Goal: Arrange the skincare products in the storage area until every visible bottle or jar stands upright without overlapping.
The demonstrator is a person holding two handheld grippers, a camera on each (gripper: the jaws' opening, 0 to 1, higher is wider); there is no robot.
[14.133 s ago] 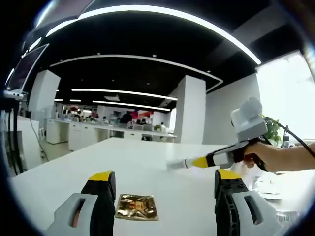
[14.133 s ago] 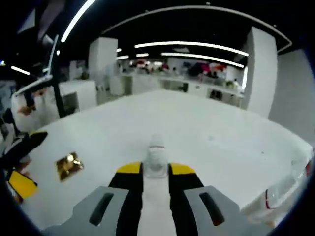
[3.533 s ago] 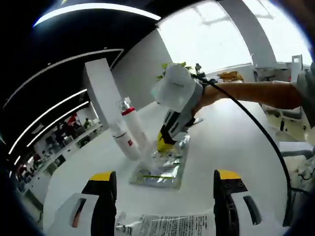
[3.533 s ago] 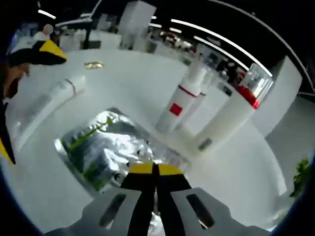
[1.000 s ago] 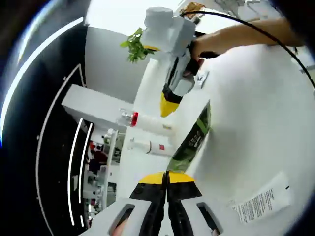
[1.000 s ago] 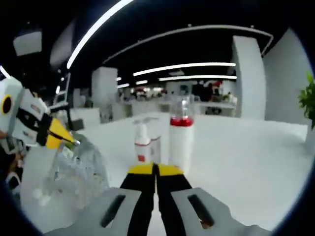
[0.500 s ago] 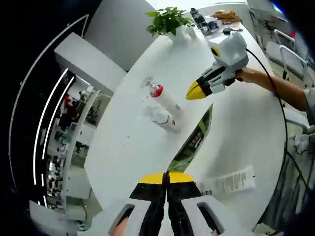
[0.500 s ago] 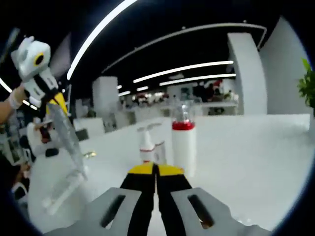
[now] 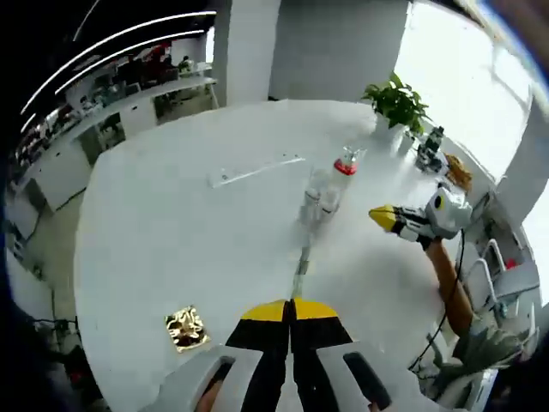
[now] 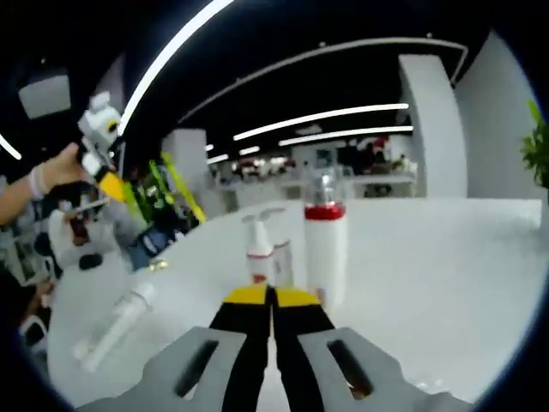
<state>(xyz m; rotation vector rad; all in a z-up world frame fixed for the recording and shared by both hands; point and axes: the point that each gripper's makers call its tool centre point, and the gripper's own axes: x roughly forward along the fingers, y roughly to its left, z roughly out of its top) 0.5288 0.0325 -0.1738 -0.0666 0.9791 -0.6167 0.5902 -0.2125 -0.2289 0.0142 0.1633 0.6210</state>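
nearest, the left gripper (image 9: 290,305) is seen clenched on the edge of the foil pouch (image 9: 299,268). the pouch has been raised since half a second ago, when it hung low by the table (image 9: 154,232); it is now carried high, with that hand lifted and the left gripper view looking down from well above. the pouch is thus judged clear of the other products. the right gripper (image 10: 273,294) is held low and level near the table, its jaws pressed together with nothing seen between them. a gold sachet (image 9: 187,329) lies flat nearby. further off, the pump bottle (image 10: 257,249) and red-capped bottle (image 10: 324,245) stand upright, close together. the tube (image 10: 114,327) is left lying on its side, so the task is judged unfinished.
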